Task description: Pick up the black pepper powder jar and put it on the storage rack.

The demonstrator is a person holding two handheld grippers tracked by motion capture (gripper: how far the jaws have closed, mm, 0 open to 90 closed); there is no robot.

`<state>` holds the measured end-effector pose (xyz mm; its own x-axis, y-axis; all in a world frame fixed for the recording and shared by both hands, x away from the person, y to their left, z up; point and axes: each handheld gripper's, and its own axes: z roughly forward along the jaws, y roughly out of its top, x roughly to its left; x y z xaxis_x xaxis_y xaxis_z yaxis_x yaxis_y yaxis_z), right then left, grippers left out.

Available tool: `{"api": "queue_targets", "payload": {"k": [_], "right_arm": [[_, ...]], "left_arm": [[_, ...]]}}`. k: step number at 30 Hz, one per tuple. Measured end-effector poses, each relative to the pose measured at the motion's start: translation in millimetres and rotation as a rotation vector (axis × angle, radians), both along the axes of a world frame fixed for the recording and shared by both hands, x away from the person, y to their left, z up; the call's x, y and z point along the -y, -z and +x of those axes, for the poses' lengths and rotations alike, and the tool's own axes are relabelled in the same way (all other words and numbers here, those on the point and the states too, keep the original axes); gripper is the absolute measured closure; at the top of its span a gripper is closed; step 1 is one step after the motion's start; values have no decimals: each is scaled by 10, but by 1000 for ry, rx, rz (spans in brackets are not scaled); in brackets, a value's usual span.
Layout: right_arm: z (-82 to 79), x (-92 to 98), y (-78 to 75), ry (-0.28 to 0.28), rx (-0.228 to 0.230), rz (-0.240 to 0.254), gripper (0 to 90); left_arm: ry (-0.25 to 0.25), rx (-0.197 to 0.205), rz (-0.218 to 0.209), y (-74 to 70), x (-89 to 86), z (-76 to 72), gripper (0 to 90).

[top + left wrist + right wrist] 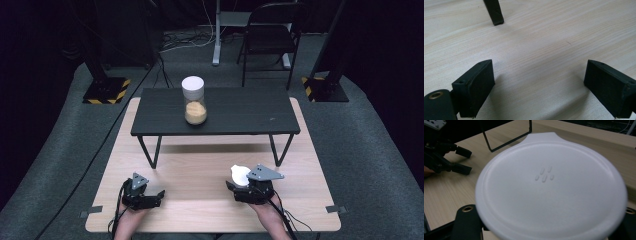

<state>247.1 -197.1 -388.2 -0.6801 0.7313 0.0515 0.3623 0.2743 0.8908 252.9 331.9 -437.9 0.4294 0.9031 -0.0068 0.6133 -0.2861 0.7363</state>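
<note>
A clear jar (194,107) of tan grains with a white cap (193,86) stands upright on the low black bench (250,117). My right gripper (239,184) sits low over the wooden tabletop near the front right. It is shut on a round white lid (551,187) with a small tab, which hides its jaws in the right gripper view. From above, that white lid (240,174) sticks out ahead of the gripper. My left gripper (159,196) rests at the front left, jaws wide apart over bare wood (539,75), holding nothing. The right gripper view shows the left gripper (466,161) at its left edge.
The bench stands on thin black legs (495,13) over the light wooden tabletop (200,210). Behind the table are a black folding chair (272,35), floor cables and two striped stand bases (106,90).
</note>
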Motion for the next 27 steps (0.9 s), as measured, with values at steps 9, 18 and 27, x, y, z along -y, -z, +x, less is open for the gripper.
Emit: {"api": "queue_targets", "payload": {"k": [9,18,27], "right_arm": [[-38,32,-222,-19,12,-8,281],[-58,27,-425,-33,24,-13,282],[-43,49,-617,-26,38,-11,283]], "left_arm": [[0,0,0,1,0,0,89],[0,0,0,0,1,2,88],[0,0,0,0,2,2,88]]}}
